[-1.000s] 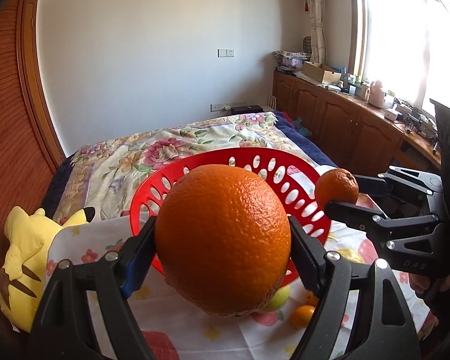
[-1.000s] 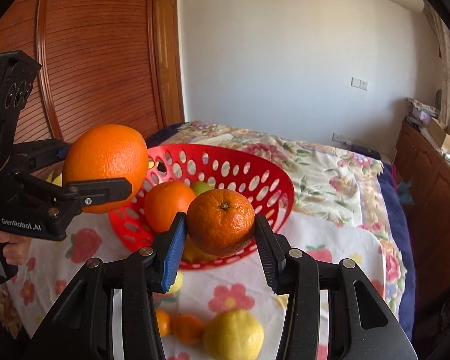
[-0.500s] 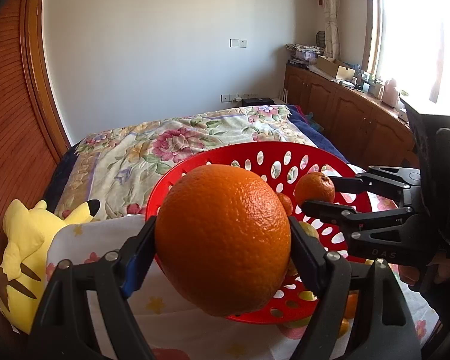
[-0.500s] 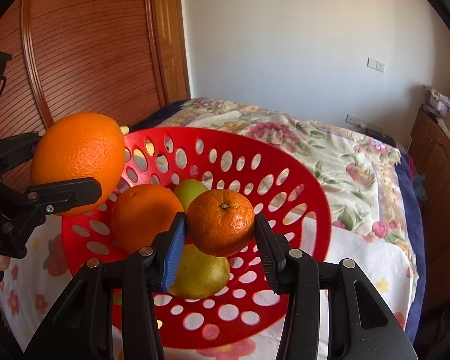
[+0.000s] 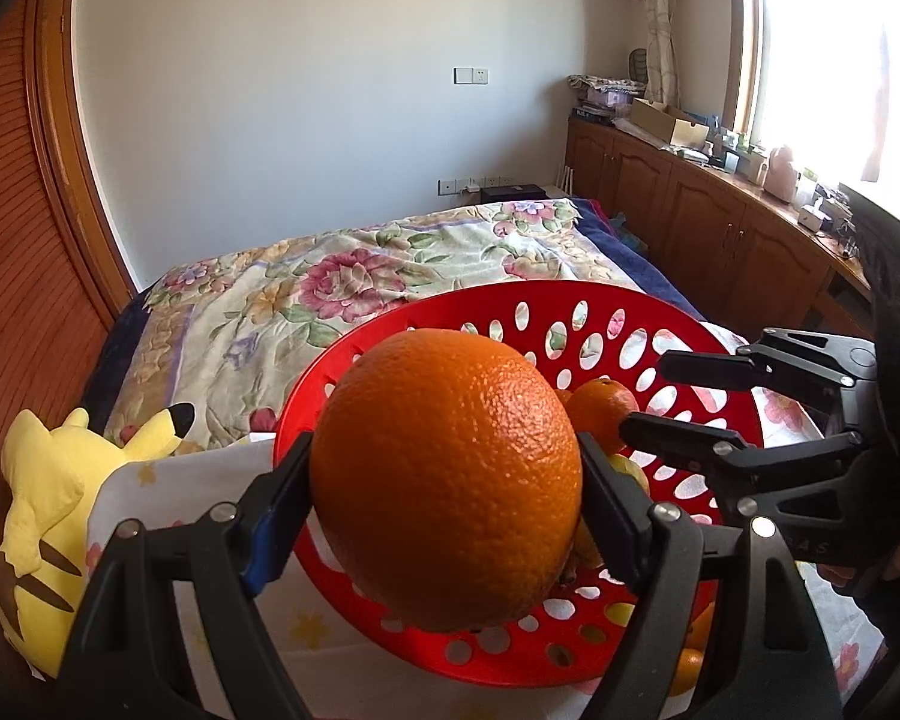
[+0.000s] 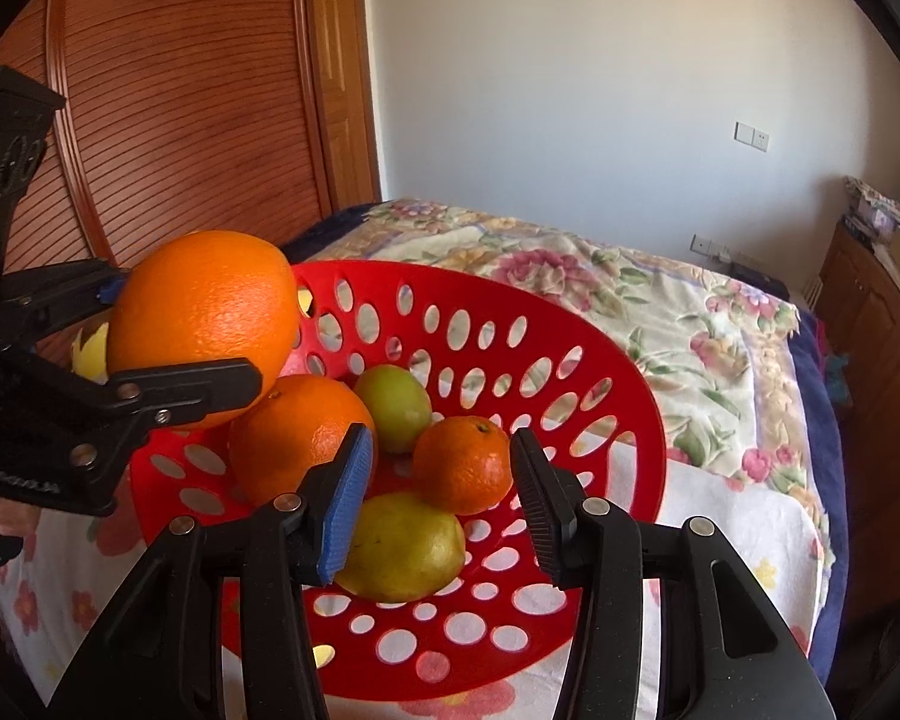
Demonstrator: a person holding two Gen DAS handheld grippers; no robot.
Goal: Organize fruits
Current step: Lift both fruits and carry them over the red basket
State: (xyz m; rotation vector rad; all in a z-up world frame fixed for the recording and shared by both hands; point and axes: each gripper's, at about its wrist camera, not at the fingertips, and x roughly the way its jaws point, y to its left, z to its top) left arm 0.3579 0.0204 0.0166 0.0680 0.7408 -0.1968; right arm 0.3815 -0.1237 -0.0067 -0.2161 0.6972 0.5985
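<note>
My left gripper (image 5: pixel 444 486) is shut on a large orange (image 5: pixel 447 477) and holds it over the near left rim of the red perforated basket (image 5: pixel 570 312). It also shows in the right wrist view (image 6: pixel 204 318). My right gripper (image 6: pixel 441 504) is open over the basket (image 6: pixel 600 396). A small mandarin (image 6: pixel 463 463) lies free in the basket between its jaws, on a yellow lemon (image 6: pixel 399 549). An orange (image 6: pixel 297 435) and a green fruit (image 6: pixel 393 399) also lie in the basket.
The basket stands on a white floral cloth (image 6: pixel 744 534) on a bed with a floral quilt (image 5: pixel 330 276). A yellow plush toy (image 5: pixel 48 498) lies at the left. Small oranges (image 5: pixel 690 660) lie on the cloth beside the basket. Wooden cabinets (image 5: pixel 720 222) line the right wall.
My right gripper has opened and let go of the mandarin, which now rests in the basket. Both grippers have moved closer over the basket. The left still holds its orange.
</note>
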